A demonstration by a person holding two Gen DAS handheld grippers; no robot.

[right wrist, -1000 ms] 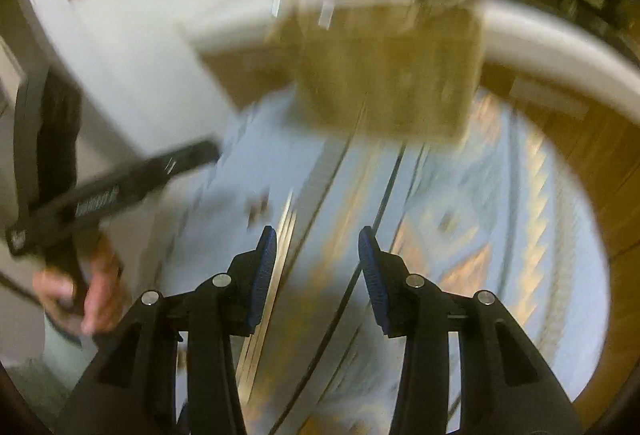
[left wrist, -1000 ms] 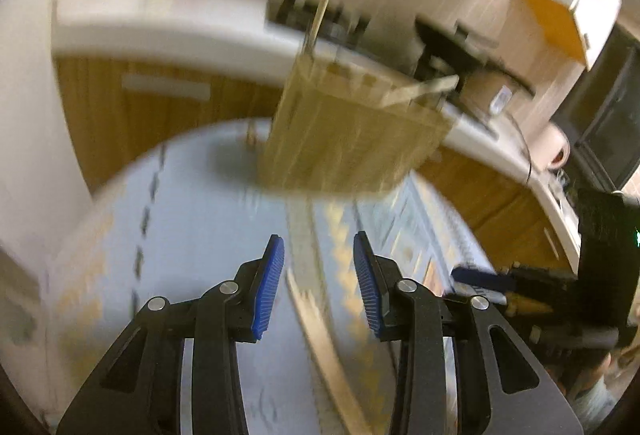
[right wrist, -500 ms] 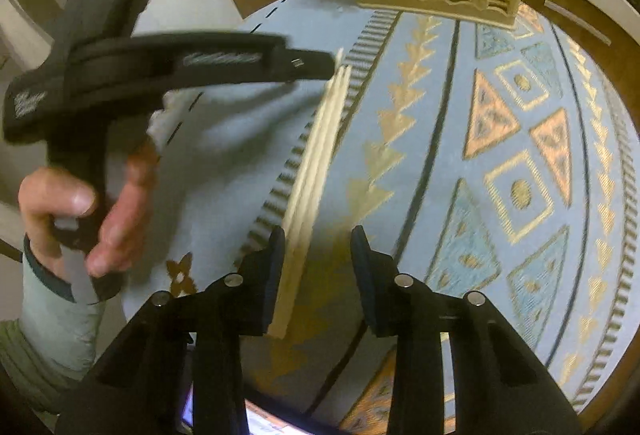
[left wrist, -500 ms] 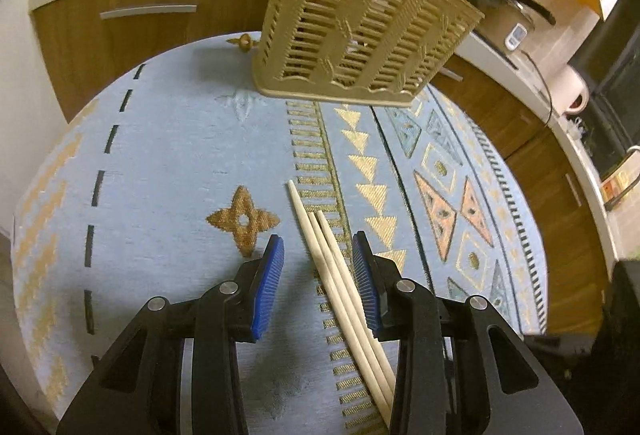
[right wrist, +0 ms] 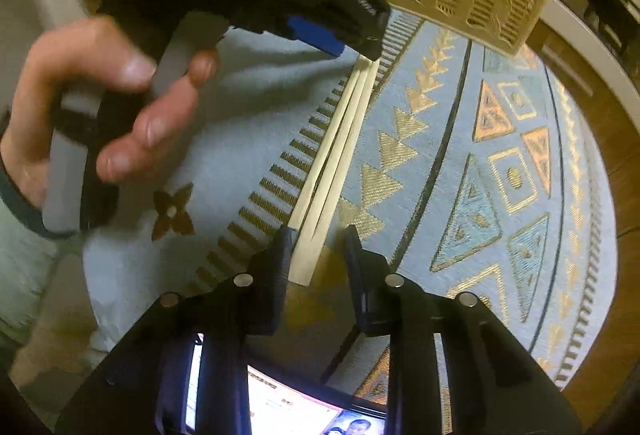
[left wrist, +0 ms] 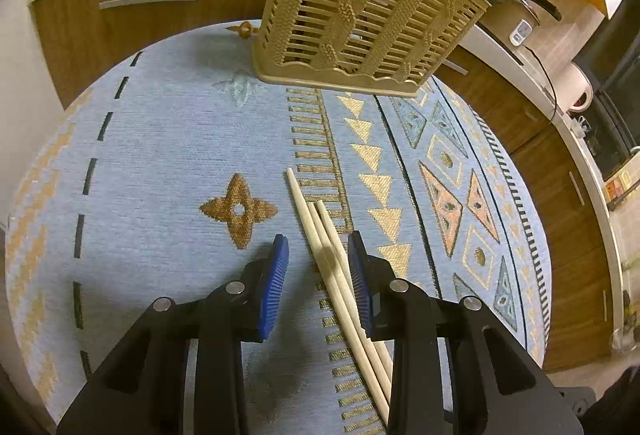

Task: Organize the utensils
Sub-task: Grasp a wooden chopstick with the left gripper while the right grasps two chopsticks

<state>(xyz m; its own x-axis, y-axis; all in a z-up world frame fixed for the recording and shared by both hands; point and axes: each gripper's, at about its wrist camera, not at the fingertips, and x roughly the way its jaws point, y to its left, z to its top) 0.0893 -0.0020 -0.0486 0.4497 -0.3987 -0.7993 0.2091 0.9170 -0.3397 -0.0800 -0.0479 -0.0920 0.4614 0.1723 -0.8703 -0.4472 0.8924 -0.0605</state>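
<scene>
Left wrist view puts the left gripper (left wrist: pixel 316 267) low over the chopsticks (left wrist: pixel 320 239), its blue fingers (left wrist: pixel 276 275) spread wide and holding nothing. The thin ends of the sticks run between the fingers, nearer the right-hand one, though I cannot tell whether that pad touches wood. Three sticks show here, lying side by side on the cloth (left wrist: pixel 160 155) that covers the tabletop, one tip reaching further than the other two.

Right wrist view shows the right gripper (right wrist: pixel 316 247) at the thick ends of the same chopsticks (right wrist: pixel 340 143), its fingers (right wrist: pixel 285 247) also apart and gripping nothing; the butt ends sit between them, close against the left-hand one. At the far end of the sticks, the left gripper (right wrist: pixel 336 35) comes down in the person's hand (right wrist: pixel 120 99).

Beyond the chopsticks' thin tips stands the basket (left wrist: pixel 360 19), well apart from them, a slatted beige holder at the far edge of the cloth.

Judging by looks, the sticks are light, stiff, smooth wood, likely to roll or fan apart if pinched unevenly. They lie flat, so the fingers must come right down to the cloth, which may give a little. A hold across the whole bundle, some way in from the thick ends, seems safest; the tapered tips could slip past each other.
</scene>
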